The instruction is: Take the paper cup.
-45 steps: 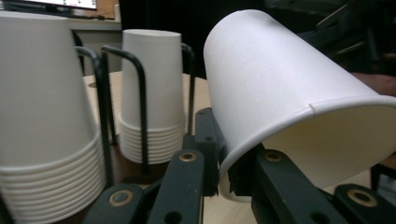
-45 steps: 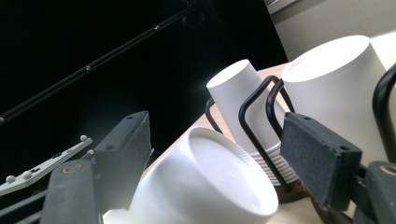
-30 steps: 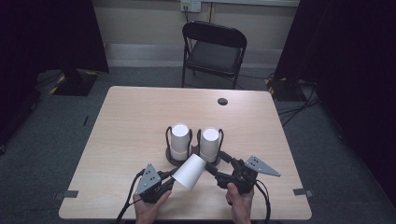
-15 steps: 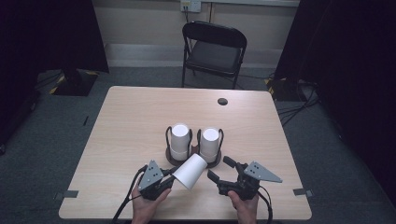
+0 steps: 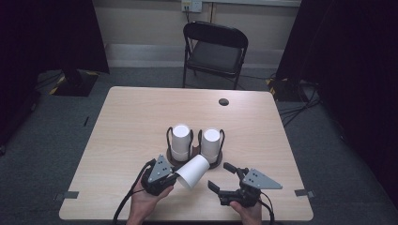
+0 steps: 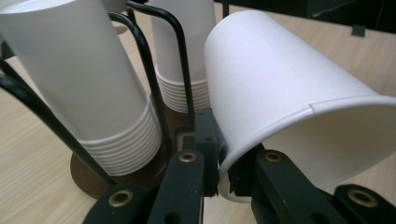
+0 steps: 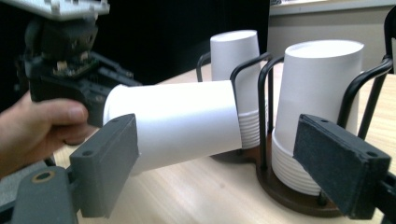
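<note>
A single white paper cup lies on its side just above the table, in front of the cup holder. My left gripper is shut on its rim, one jaw inside and one outside, as the left gripper view shows. Behind it two stacks of upturned white cups stand in a black wire holder on a brown base. My right gripper stands open to the right of the cup, its jaws having just been opening. In the right gripper view the pads stand wide apart, and the cup lies beyond them, untouched.
The wooden table has bare room to the left, the right and behind the holder. A small dark disc sits near the far edge. A black folding chair stands beyond the table. Cables trail from both grippers off the near edge.
The right gripper's jaws have spread wide and drawn back from the loose cup. The left gripper still holds the cup by its rim and has lifted it slightly.
</note>
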Demonstrator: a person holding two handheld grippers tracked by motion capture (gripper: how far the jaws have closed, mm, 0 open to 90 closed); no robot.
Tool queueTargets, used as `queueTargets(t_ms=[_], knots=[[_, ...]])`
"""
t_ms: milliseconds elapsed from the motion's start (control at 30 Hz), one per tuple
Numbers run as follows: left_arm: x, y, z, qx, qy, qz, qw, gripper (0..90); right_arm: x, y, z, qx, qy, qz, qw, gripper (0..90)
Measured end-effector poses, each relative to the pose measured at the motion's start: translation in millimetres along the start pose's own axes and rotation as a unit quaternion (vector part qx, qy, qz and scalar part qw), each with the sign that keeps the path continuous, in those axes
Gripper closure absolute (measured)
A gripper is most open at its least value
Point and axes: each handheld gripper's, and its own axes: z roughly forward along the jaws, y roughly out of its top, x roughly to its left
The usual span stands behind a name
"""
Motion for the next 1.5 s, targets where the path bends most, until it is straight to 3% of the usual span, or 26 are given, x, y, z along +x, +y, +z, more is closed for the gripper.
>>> queueTargets(t_ms=[233,333,467,600,667,700,800,833,867,900,933,967,1000,1067,1133,1200,1267,1433,1467,1500], knots=[[4.9,4.9,2.3,0.045,-0.016,0.013,0.9988,84.9,6.3,-3.9,4.2,0.03,-0.007,-0.039,0.9988,14.0],[4.7,6.6,4.4,0.06,-0.019,0.011,0.9979,84.9,9.5,-5.2,6.3,0.039,0.003,-0.055,0.9977,14.1],[7.4,10.2,5.7,0.095,-0.034,0.028,0.9945,84.9,14.9,-6.1,10.7,0.055,0.006,-0.074,0.9957,14.1],[7.0,13.6,7.9,0.106,-0.037,0.026,0.9933,84.9,18.4,-5.9,14.7,0.065,0.007,-0.095,0.9933,14.2],[9.3,16.4,7.2,0.137,-0.035,0.037,0.9893,84.9,20.3,-5.3,15.6,0.064,0.003,-0.107,0.9922,14.9],[8.8,16.8,7.8,0.142,-0.03,0.036,0.9887,84.9,20.9,-5.1,15.9,0.061,0.004,-0.11,0.992,15.7],[10.5,17.2,8.0,0.151,-0.046,0.038,0.9868,85.0,23.9,-5.5,18.7,0.067,0.01,-0.126,0.9898,16.2],[9.9,16.9,9.1,0.15,-0.053,0.033,0.9866,85.0,25.4,-6.1,20.2,0.071,0.012,-0.132,0.9887,16.0],[10.7,18.1,8.9,0.164,-0.054,0.044,0.9841,85.0,26.7,-6.9,21.9,0.076,0.011,-0.137,0.9876,16.2],[9.2,18.0,10.2,0.159,-0.054,0.031,0.9854,85.0,27.7,-7.6,23.6,0.079,0.011,-0.144,0.9862,16.2],[9.6,18.9,10.7,0.165,-0.057,0.035,0.9841,85.0,29.4,-8.3,24.8,0.085,0.012,-0.15,0.985,16.1],[8.9,19.6,11.5,0.164,-0.056,0.027,0.9845,85.0,30.5,-8.7,26.4,0.086,0.01,-0.158,0.9835,15.8],[11.3,21.2,11.1,0.174,-0.063,0.037,0.9821,85.0,31.7,-9.1,27.5,0.091,0.009,-0.165,0.9821,15.1],[12.0,23.0,11.4,0.178,-0.067,0.035,0.9811,85.0,33.6,-9.7,29.3,0.099,0.011,-0.176,0.9794,14.7],[10.7,22.7,12.0,0.175,-0.071,0.022,0.9817,85.0,35.6,-10.2,30.0,0.101,0.014,-0.188,0.9769,14.8],[13.4,23.4,10.9,0.187,-0.075,0.029,0.979,85.0,36.9,-10.9,30.9,0.105,0.015,-0.2,0.974,14.6],[14.0,23.7,10.6,0.191,-0.079,0.027,0.9781,85.0,38.9,-12.2,32.7,0.111,0.015,-0.211,0.971,14.5],[13.1,24.7,11.9,0.197,-0.09,0.025,0.9761,85.0,43.8,-14.2,38.8,0.128,0.014,-0.243,0.9614,14.5],[13.1,24.7,11.9,0.197,-0.09,0.025,0.9761,85.0,44.4,-14.0,40.0,0.13,0.012,-0.249,0.9596,14.8],[11.4,25.0,12.8,0.191,-0.091,0.012,0.9773,85.0,45.5,-14.2,41.4,0.133,0.011,-0.255,0.9577,15.1]])
